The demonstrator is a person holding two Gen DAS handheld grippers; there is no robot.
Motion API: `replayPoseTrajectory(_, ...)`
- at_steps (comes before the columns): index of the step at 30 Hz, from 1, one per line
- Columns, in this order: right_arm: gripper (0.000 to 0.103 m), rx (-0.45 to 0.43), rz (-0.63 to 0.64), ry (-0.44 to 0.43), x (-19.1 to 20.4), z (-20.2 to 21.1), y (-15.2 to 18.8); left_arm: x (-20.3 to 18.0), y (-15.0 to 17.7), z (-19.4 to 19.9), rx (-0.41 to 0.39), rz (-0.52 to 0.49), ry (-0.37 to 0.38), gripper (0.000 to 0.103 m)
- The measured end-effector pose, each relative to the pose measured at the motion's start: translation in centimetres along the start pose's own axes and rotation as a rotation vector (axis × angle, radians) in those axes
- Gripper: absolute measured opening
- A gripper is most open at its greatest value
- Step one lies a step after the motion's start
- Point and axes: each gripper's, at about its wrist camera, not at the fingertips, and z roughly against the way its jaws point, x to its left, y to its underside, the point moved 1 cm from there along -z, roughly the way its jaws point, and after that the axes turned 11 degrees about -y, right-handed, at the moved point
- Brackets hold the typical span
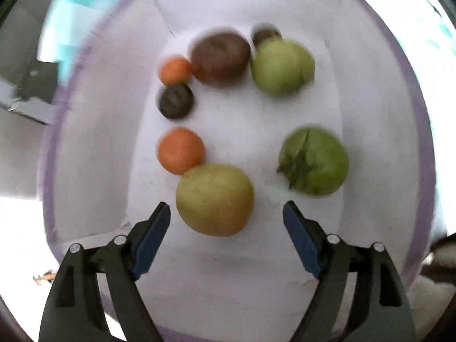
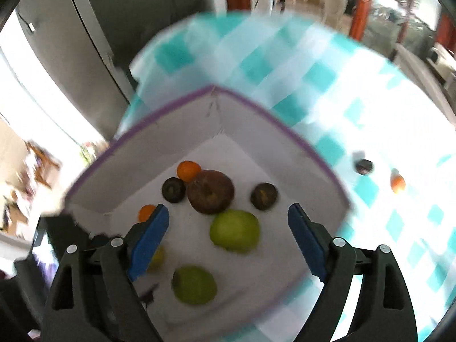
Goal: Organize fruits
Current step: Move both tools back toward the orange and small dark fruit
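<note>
I look straight down into a white box with a purple rim point(image 1: 421, 142) that holds several fruits. My left gripper point(image 1: 226, 207) is open above a yellow-green apple point(image 1: 214, 199), its pads clear of it. Around it lie two oranges point(image 1: 181, 150), a red-brown apple point(image 1: 220, 57), a green apple point(image 1: 280, 67), a leafy green fruit point(image 1: 313, 161) and a dark small fruit point(image 1: 175, 100). My right gripper point(image 2: 228, 209) hangs open and empty over the same box point(image 2: 176, 131), above a green apple point(image 2: 235, 230).
The box stands on a table with a teal and white checked cloth point(image 2: 285, 65). On the cloth to the right of the box lie a dark small fruit point(image 2: 364, 166) and an orange point(image 2: 398, 182). A grey cabinet point(image 2: 85, 42) stands behind the table.
</note>
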Motion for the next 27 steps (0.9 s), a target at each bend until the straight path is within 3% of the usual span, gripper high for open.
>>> replayPoseTrajectory(4,0.088,-0.148,-0.051,-0.010,-2.8,7.6,5.0,0.7,0.5,7.1,-0.253,0.232,-0.163,0.087)
replayPoseTrajectory(5,0.088,-0.165,-0.066,-0.001,-3.9,8.8,6.1,0.1,0.8,9.7,-0.342,0.303,-0.179,0.100)
replayPoseTrajectory(7,0.088,-0.184,-0.112,0.035,-6.7,11.1,10.0,-1.1,0.9,13.5,-0.471,0.387,-0.207,0.101)
replayPoseTrajectory(8,0.088,-0.184,-0.136,0.047,-7.4,11.8,11.2,-3.4,0.9,15.7,-0.536,0.413,-0.206,0.101)
replayPoseTrajectory(10,0.088,-0.177,-0.194,0.060,-9.7,12.2,13.8,-6.6,1.7,18.4,-0.587,0.402,-0.163,0.101)
replayPoseTrajectory(13,0.088,-0.171,-0.257,0.081,-12.0,13.0,18.0,-12.7,2.8,19.9,-0.558,0.352,-0.114,0.101)
replayPoseTrajectory(18,0.088,-0.160,-0.318,0.111,-14.9,14.5,22.4,-21.2,3.6,18.1,-0.468,0.173,-0.024,0.101)
replayPoseTrajectory(23,0.088,-0.150,-0.343,0.139,-17.1,15.1,24.7,-24.2,3.2,16.4,-0.448,0.112,-0.014,0.101)
replayPoseTrajectory(27,0.088,-0.143,-0.369,0.159,-18.5,14.9,25.1,-24.3,1.2,15.0,-0.394,0.089,-0.015,0.101)
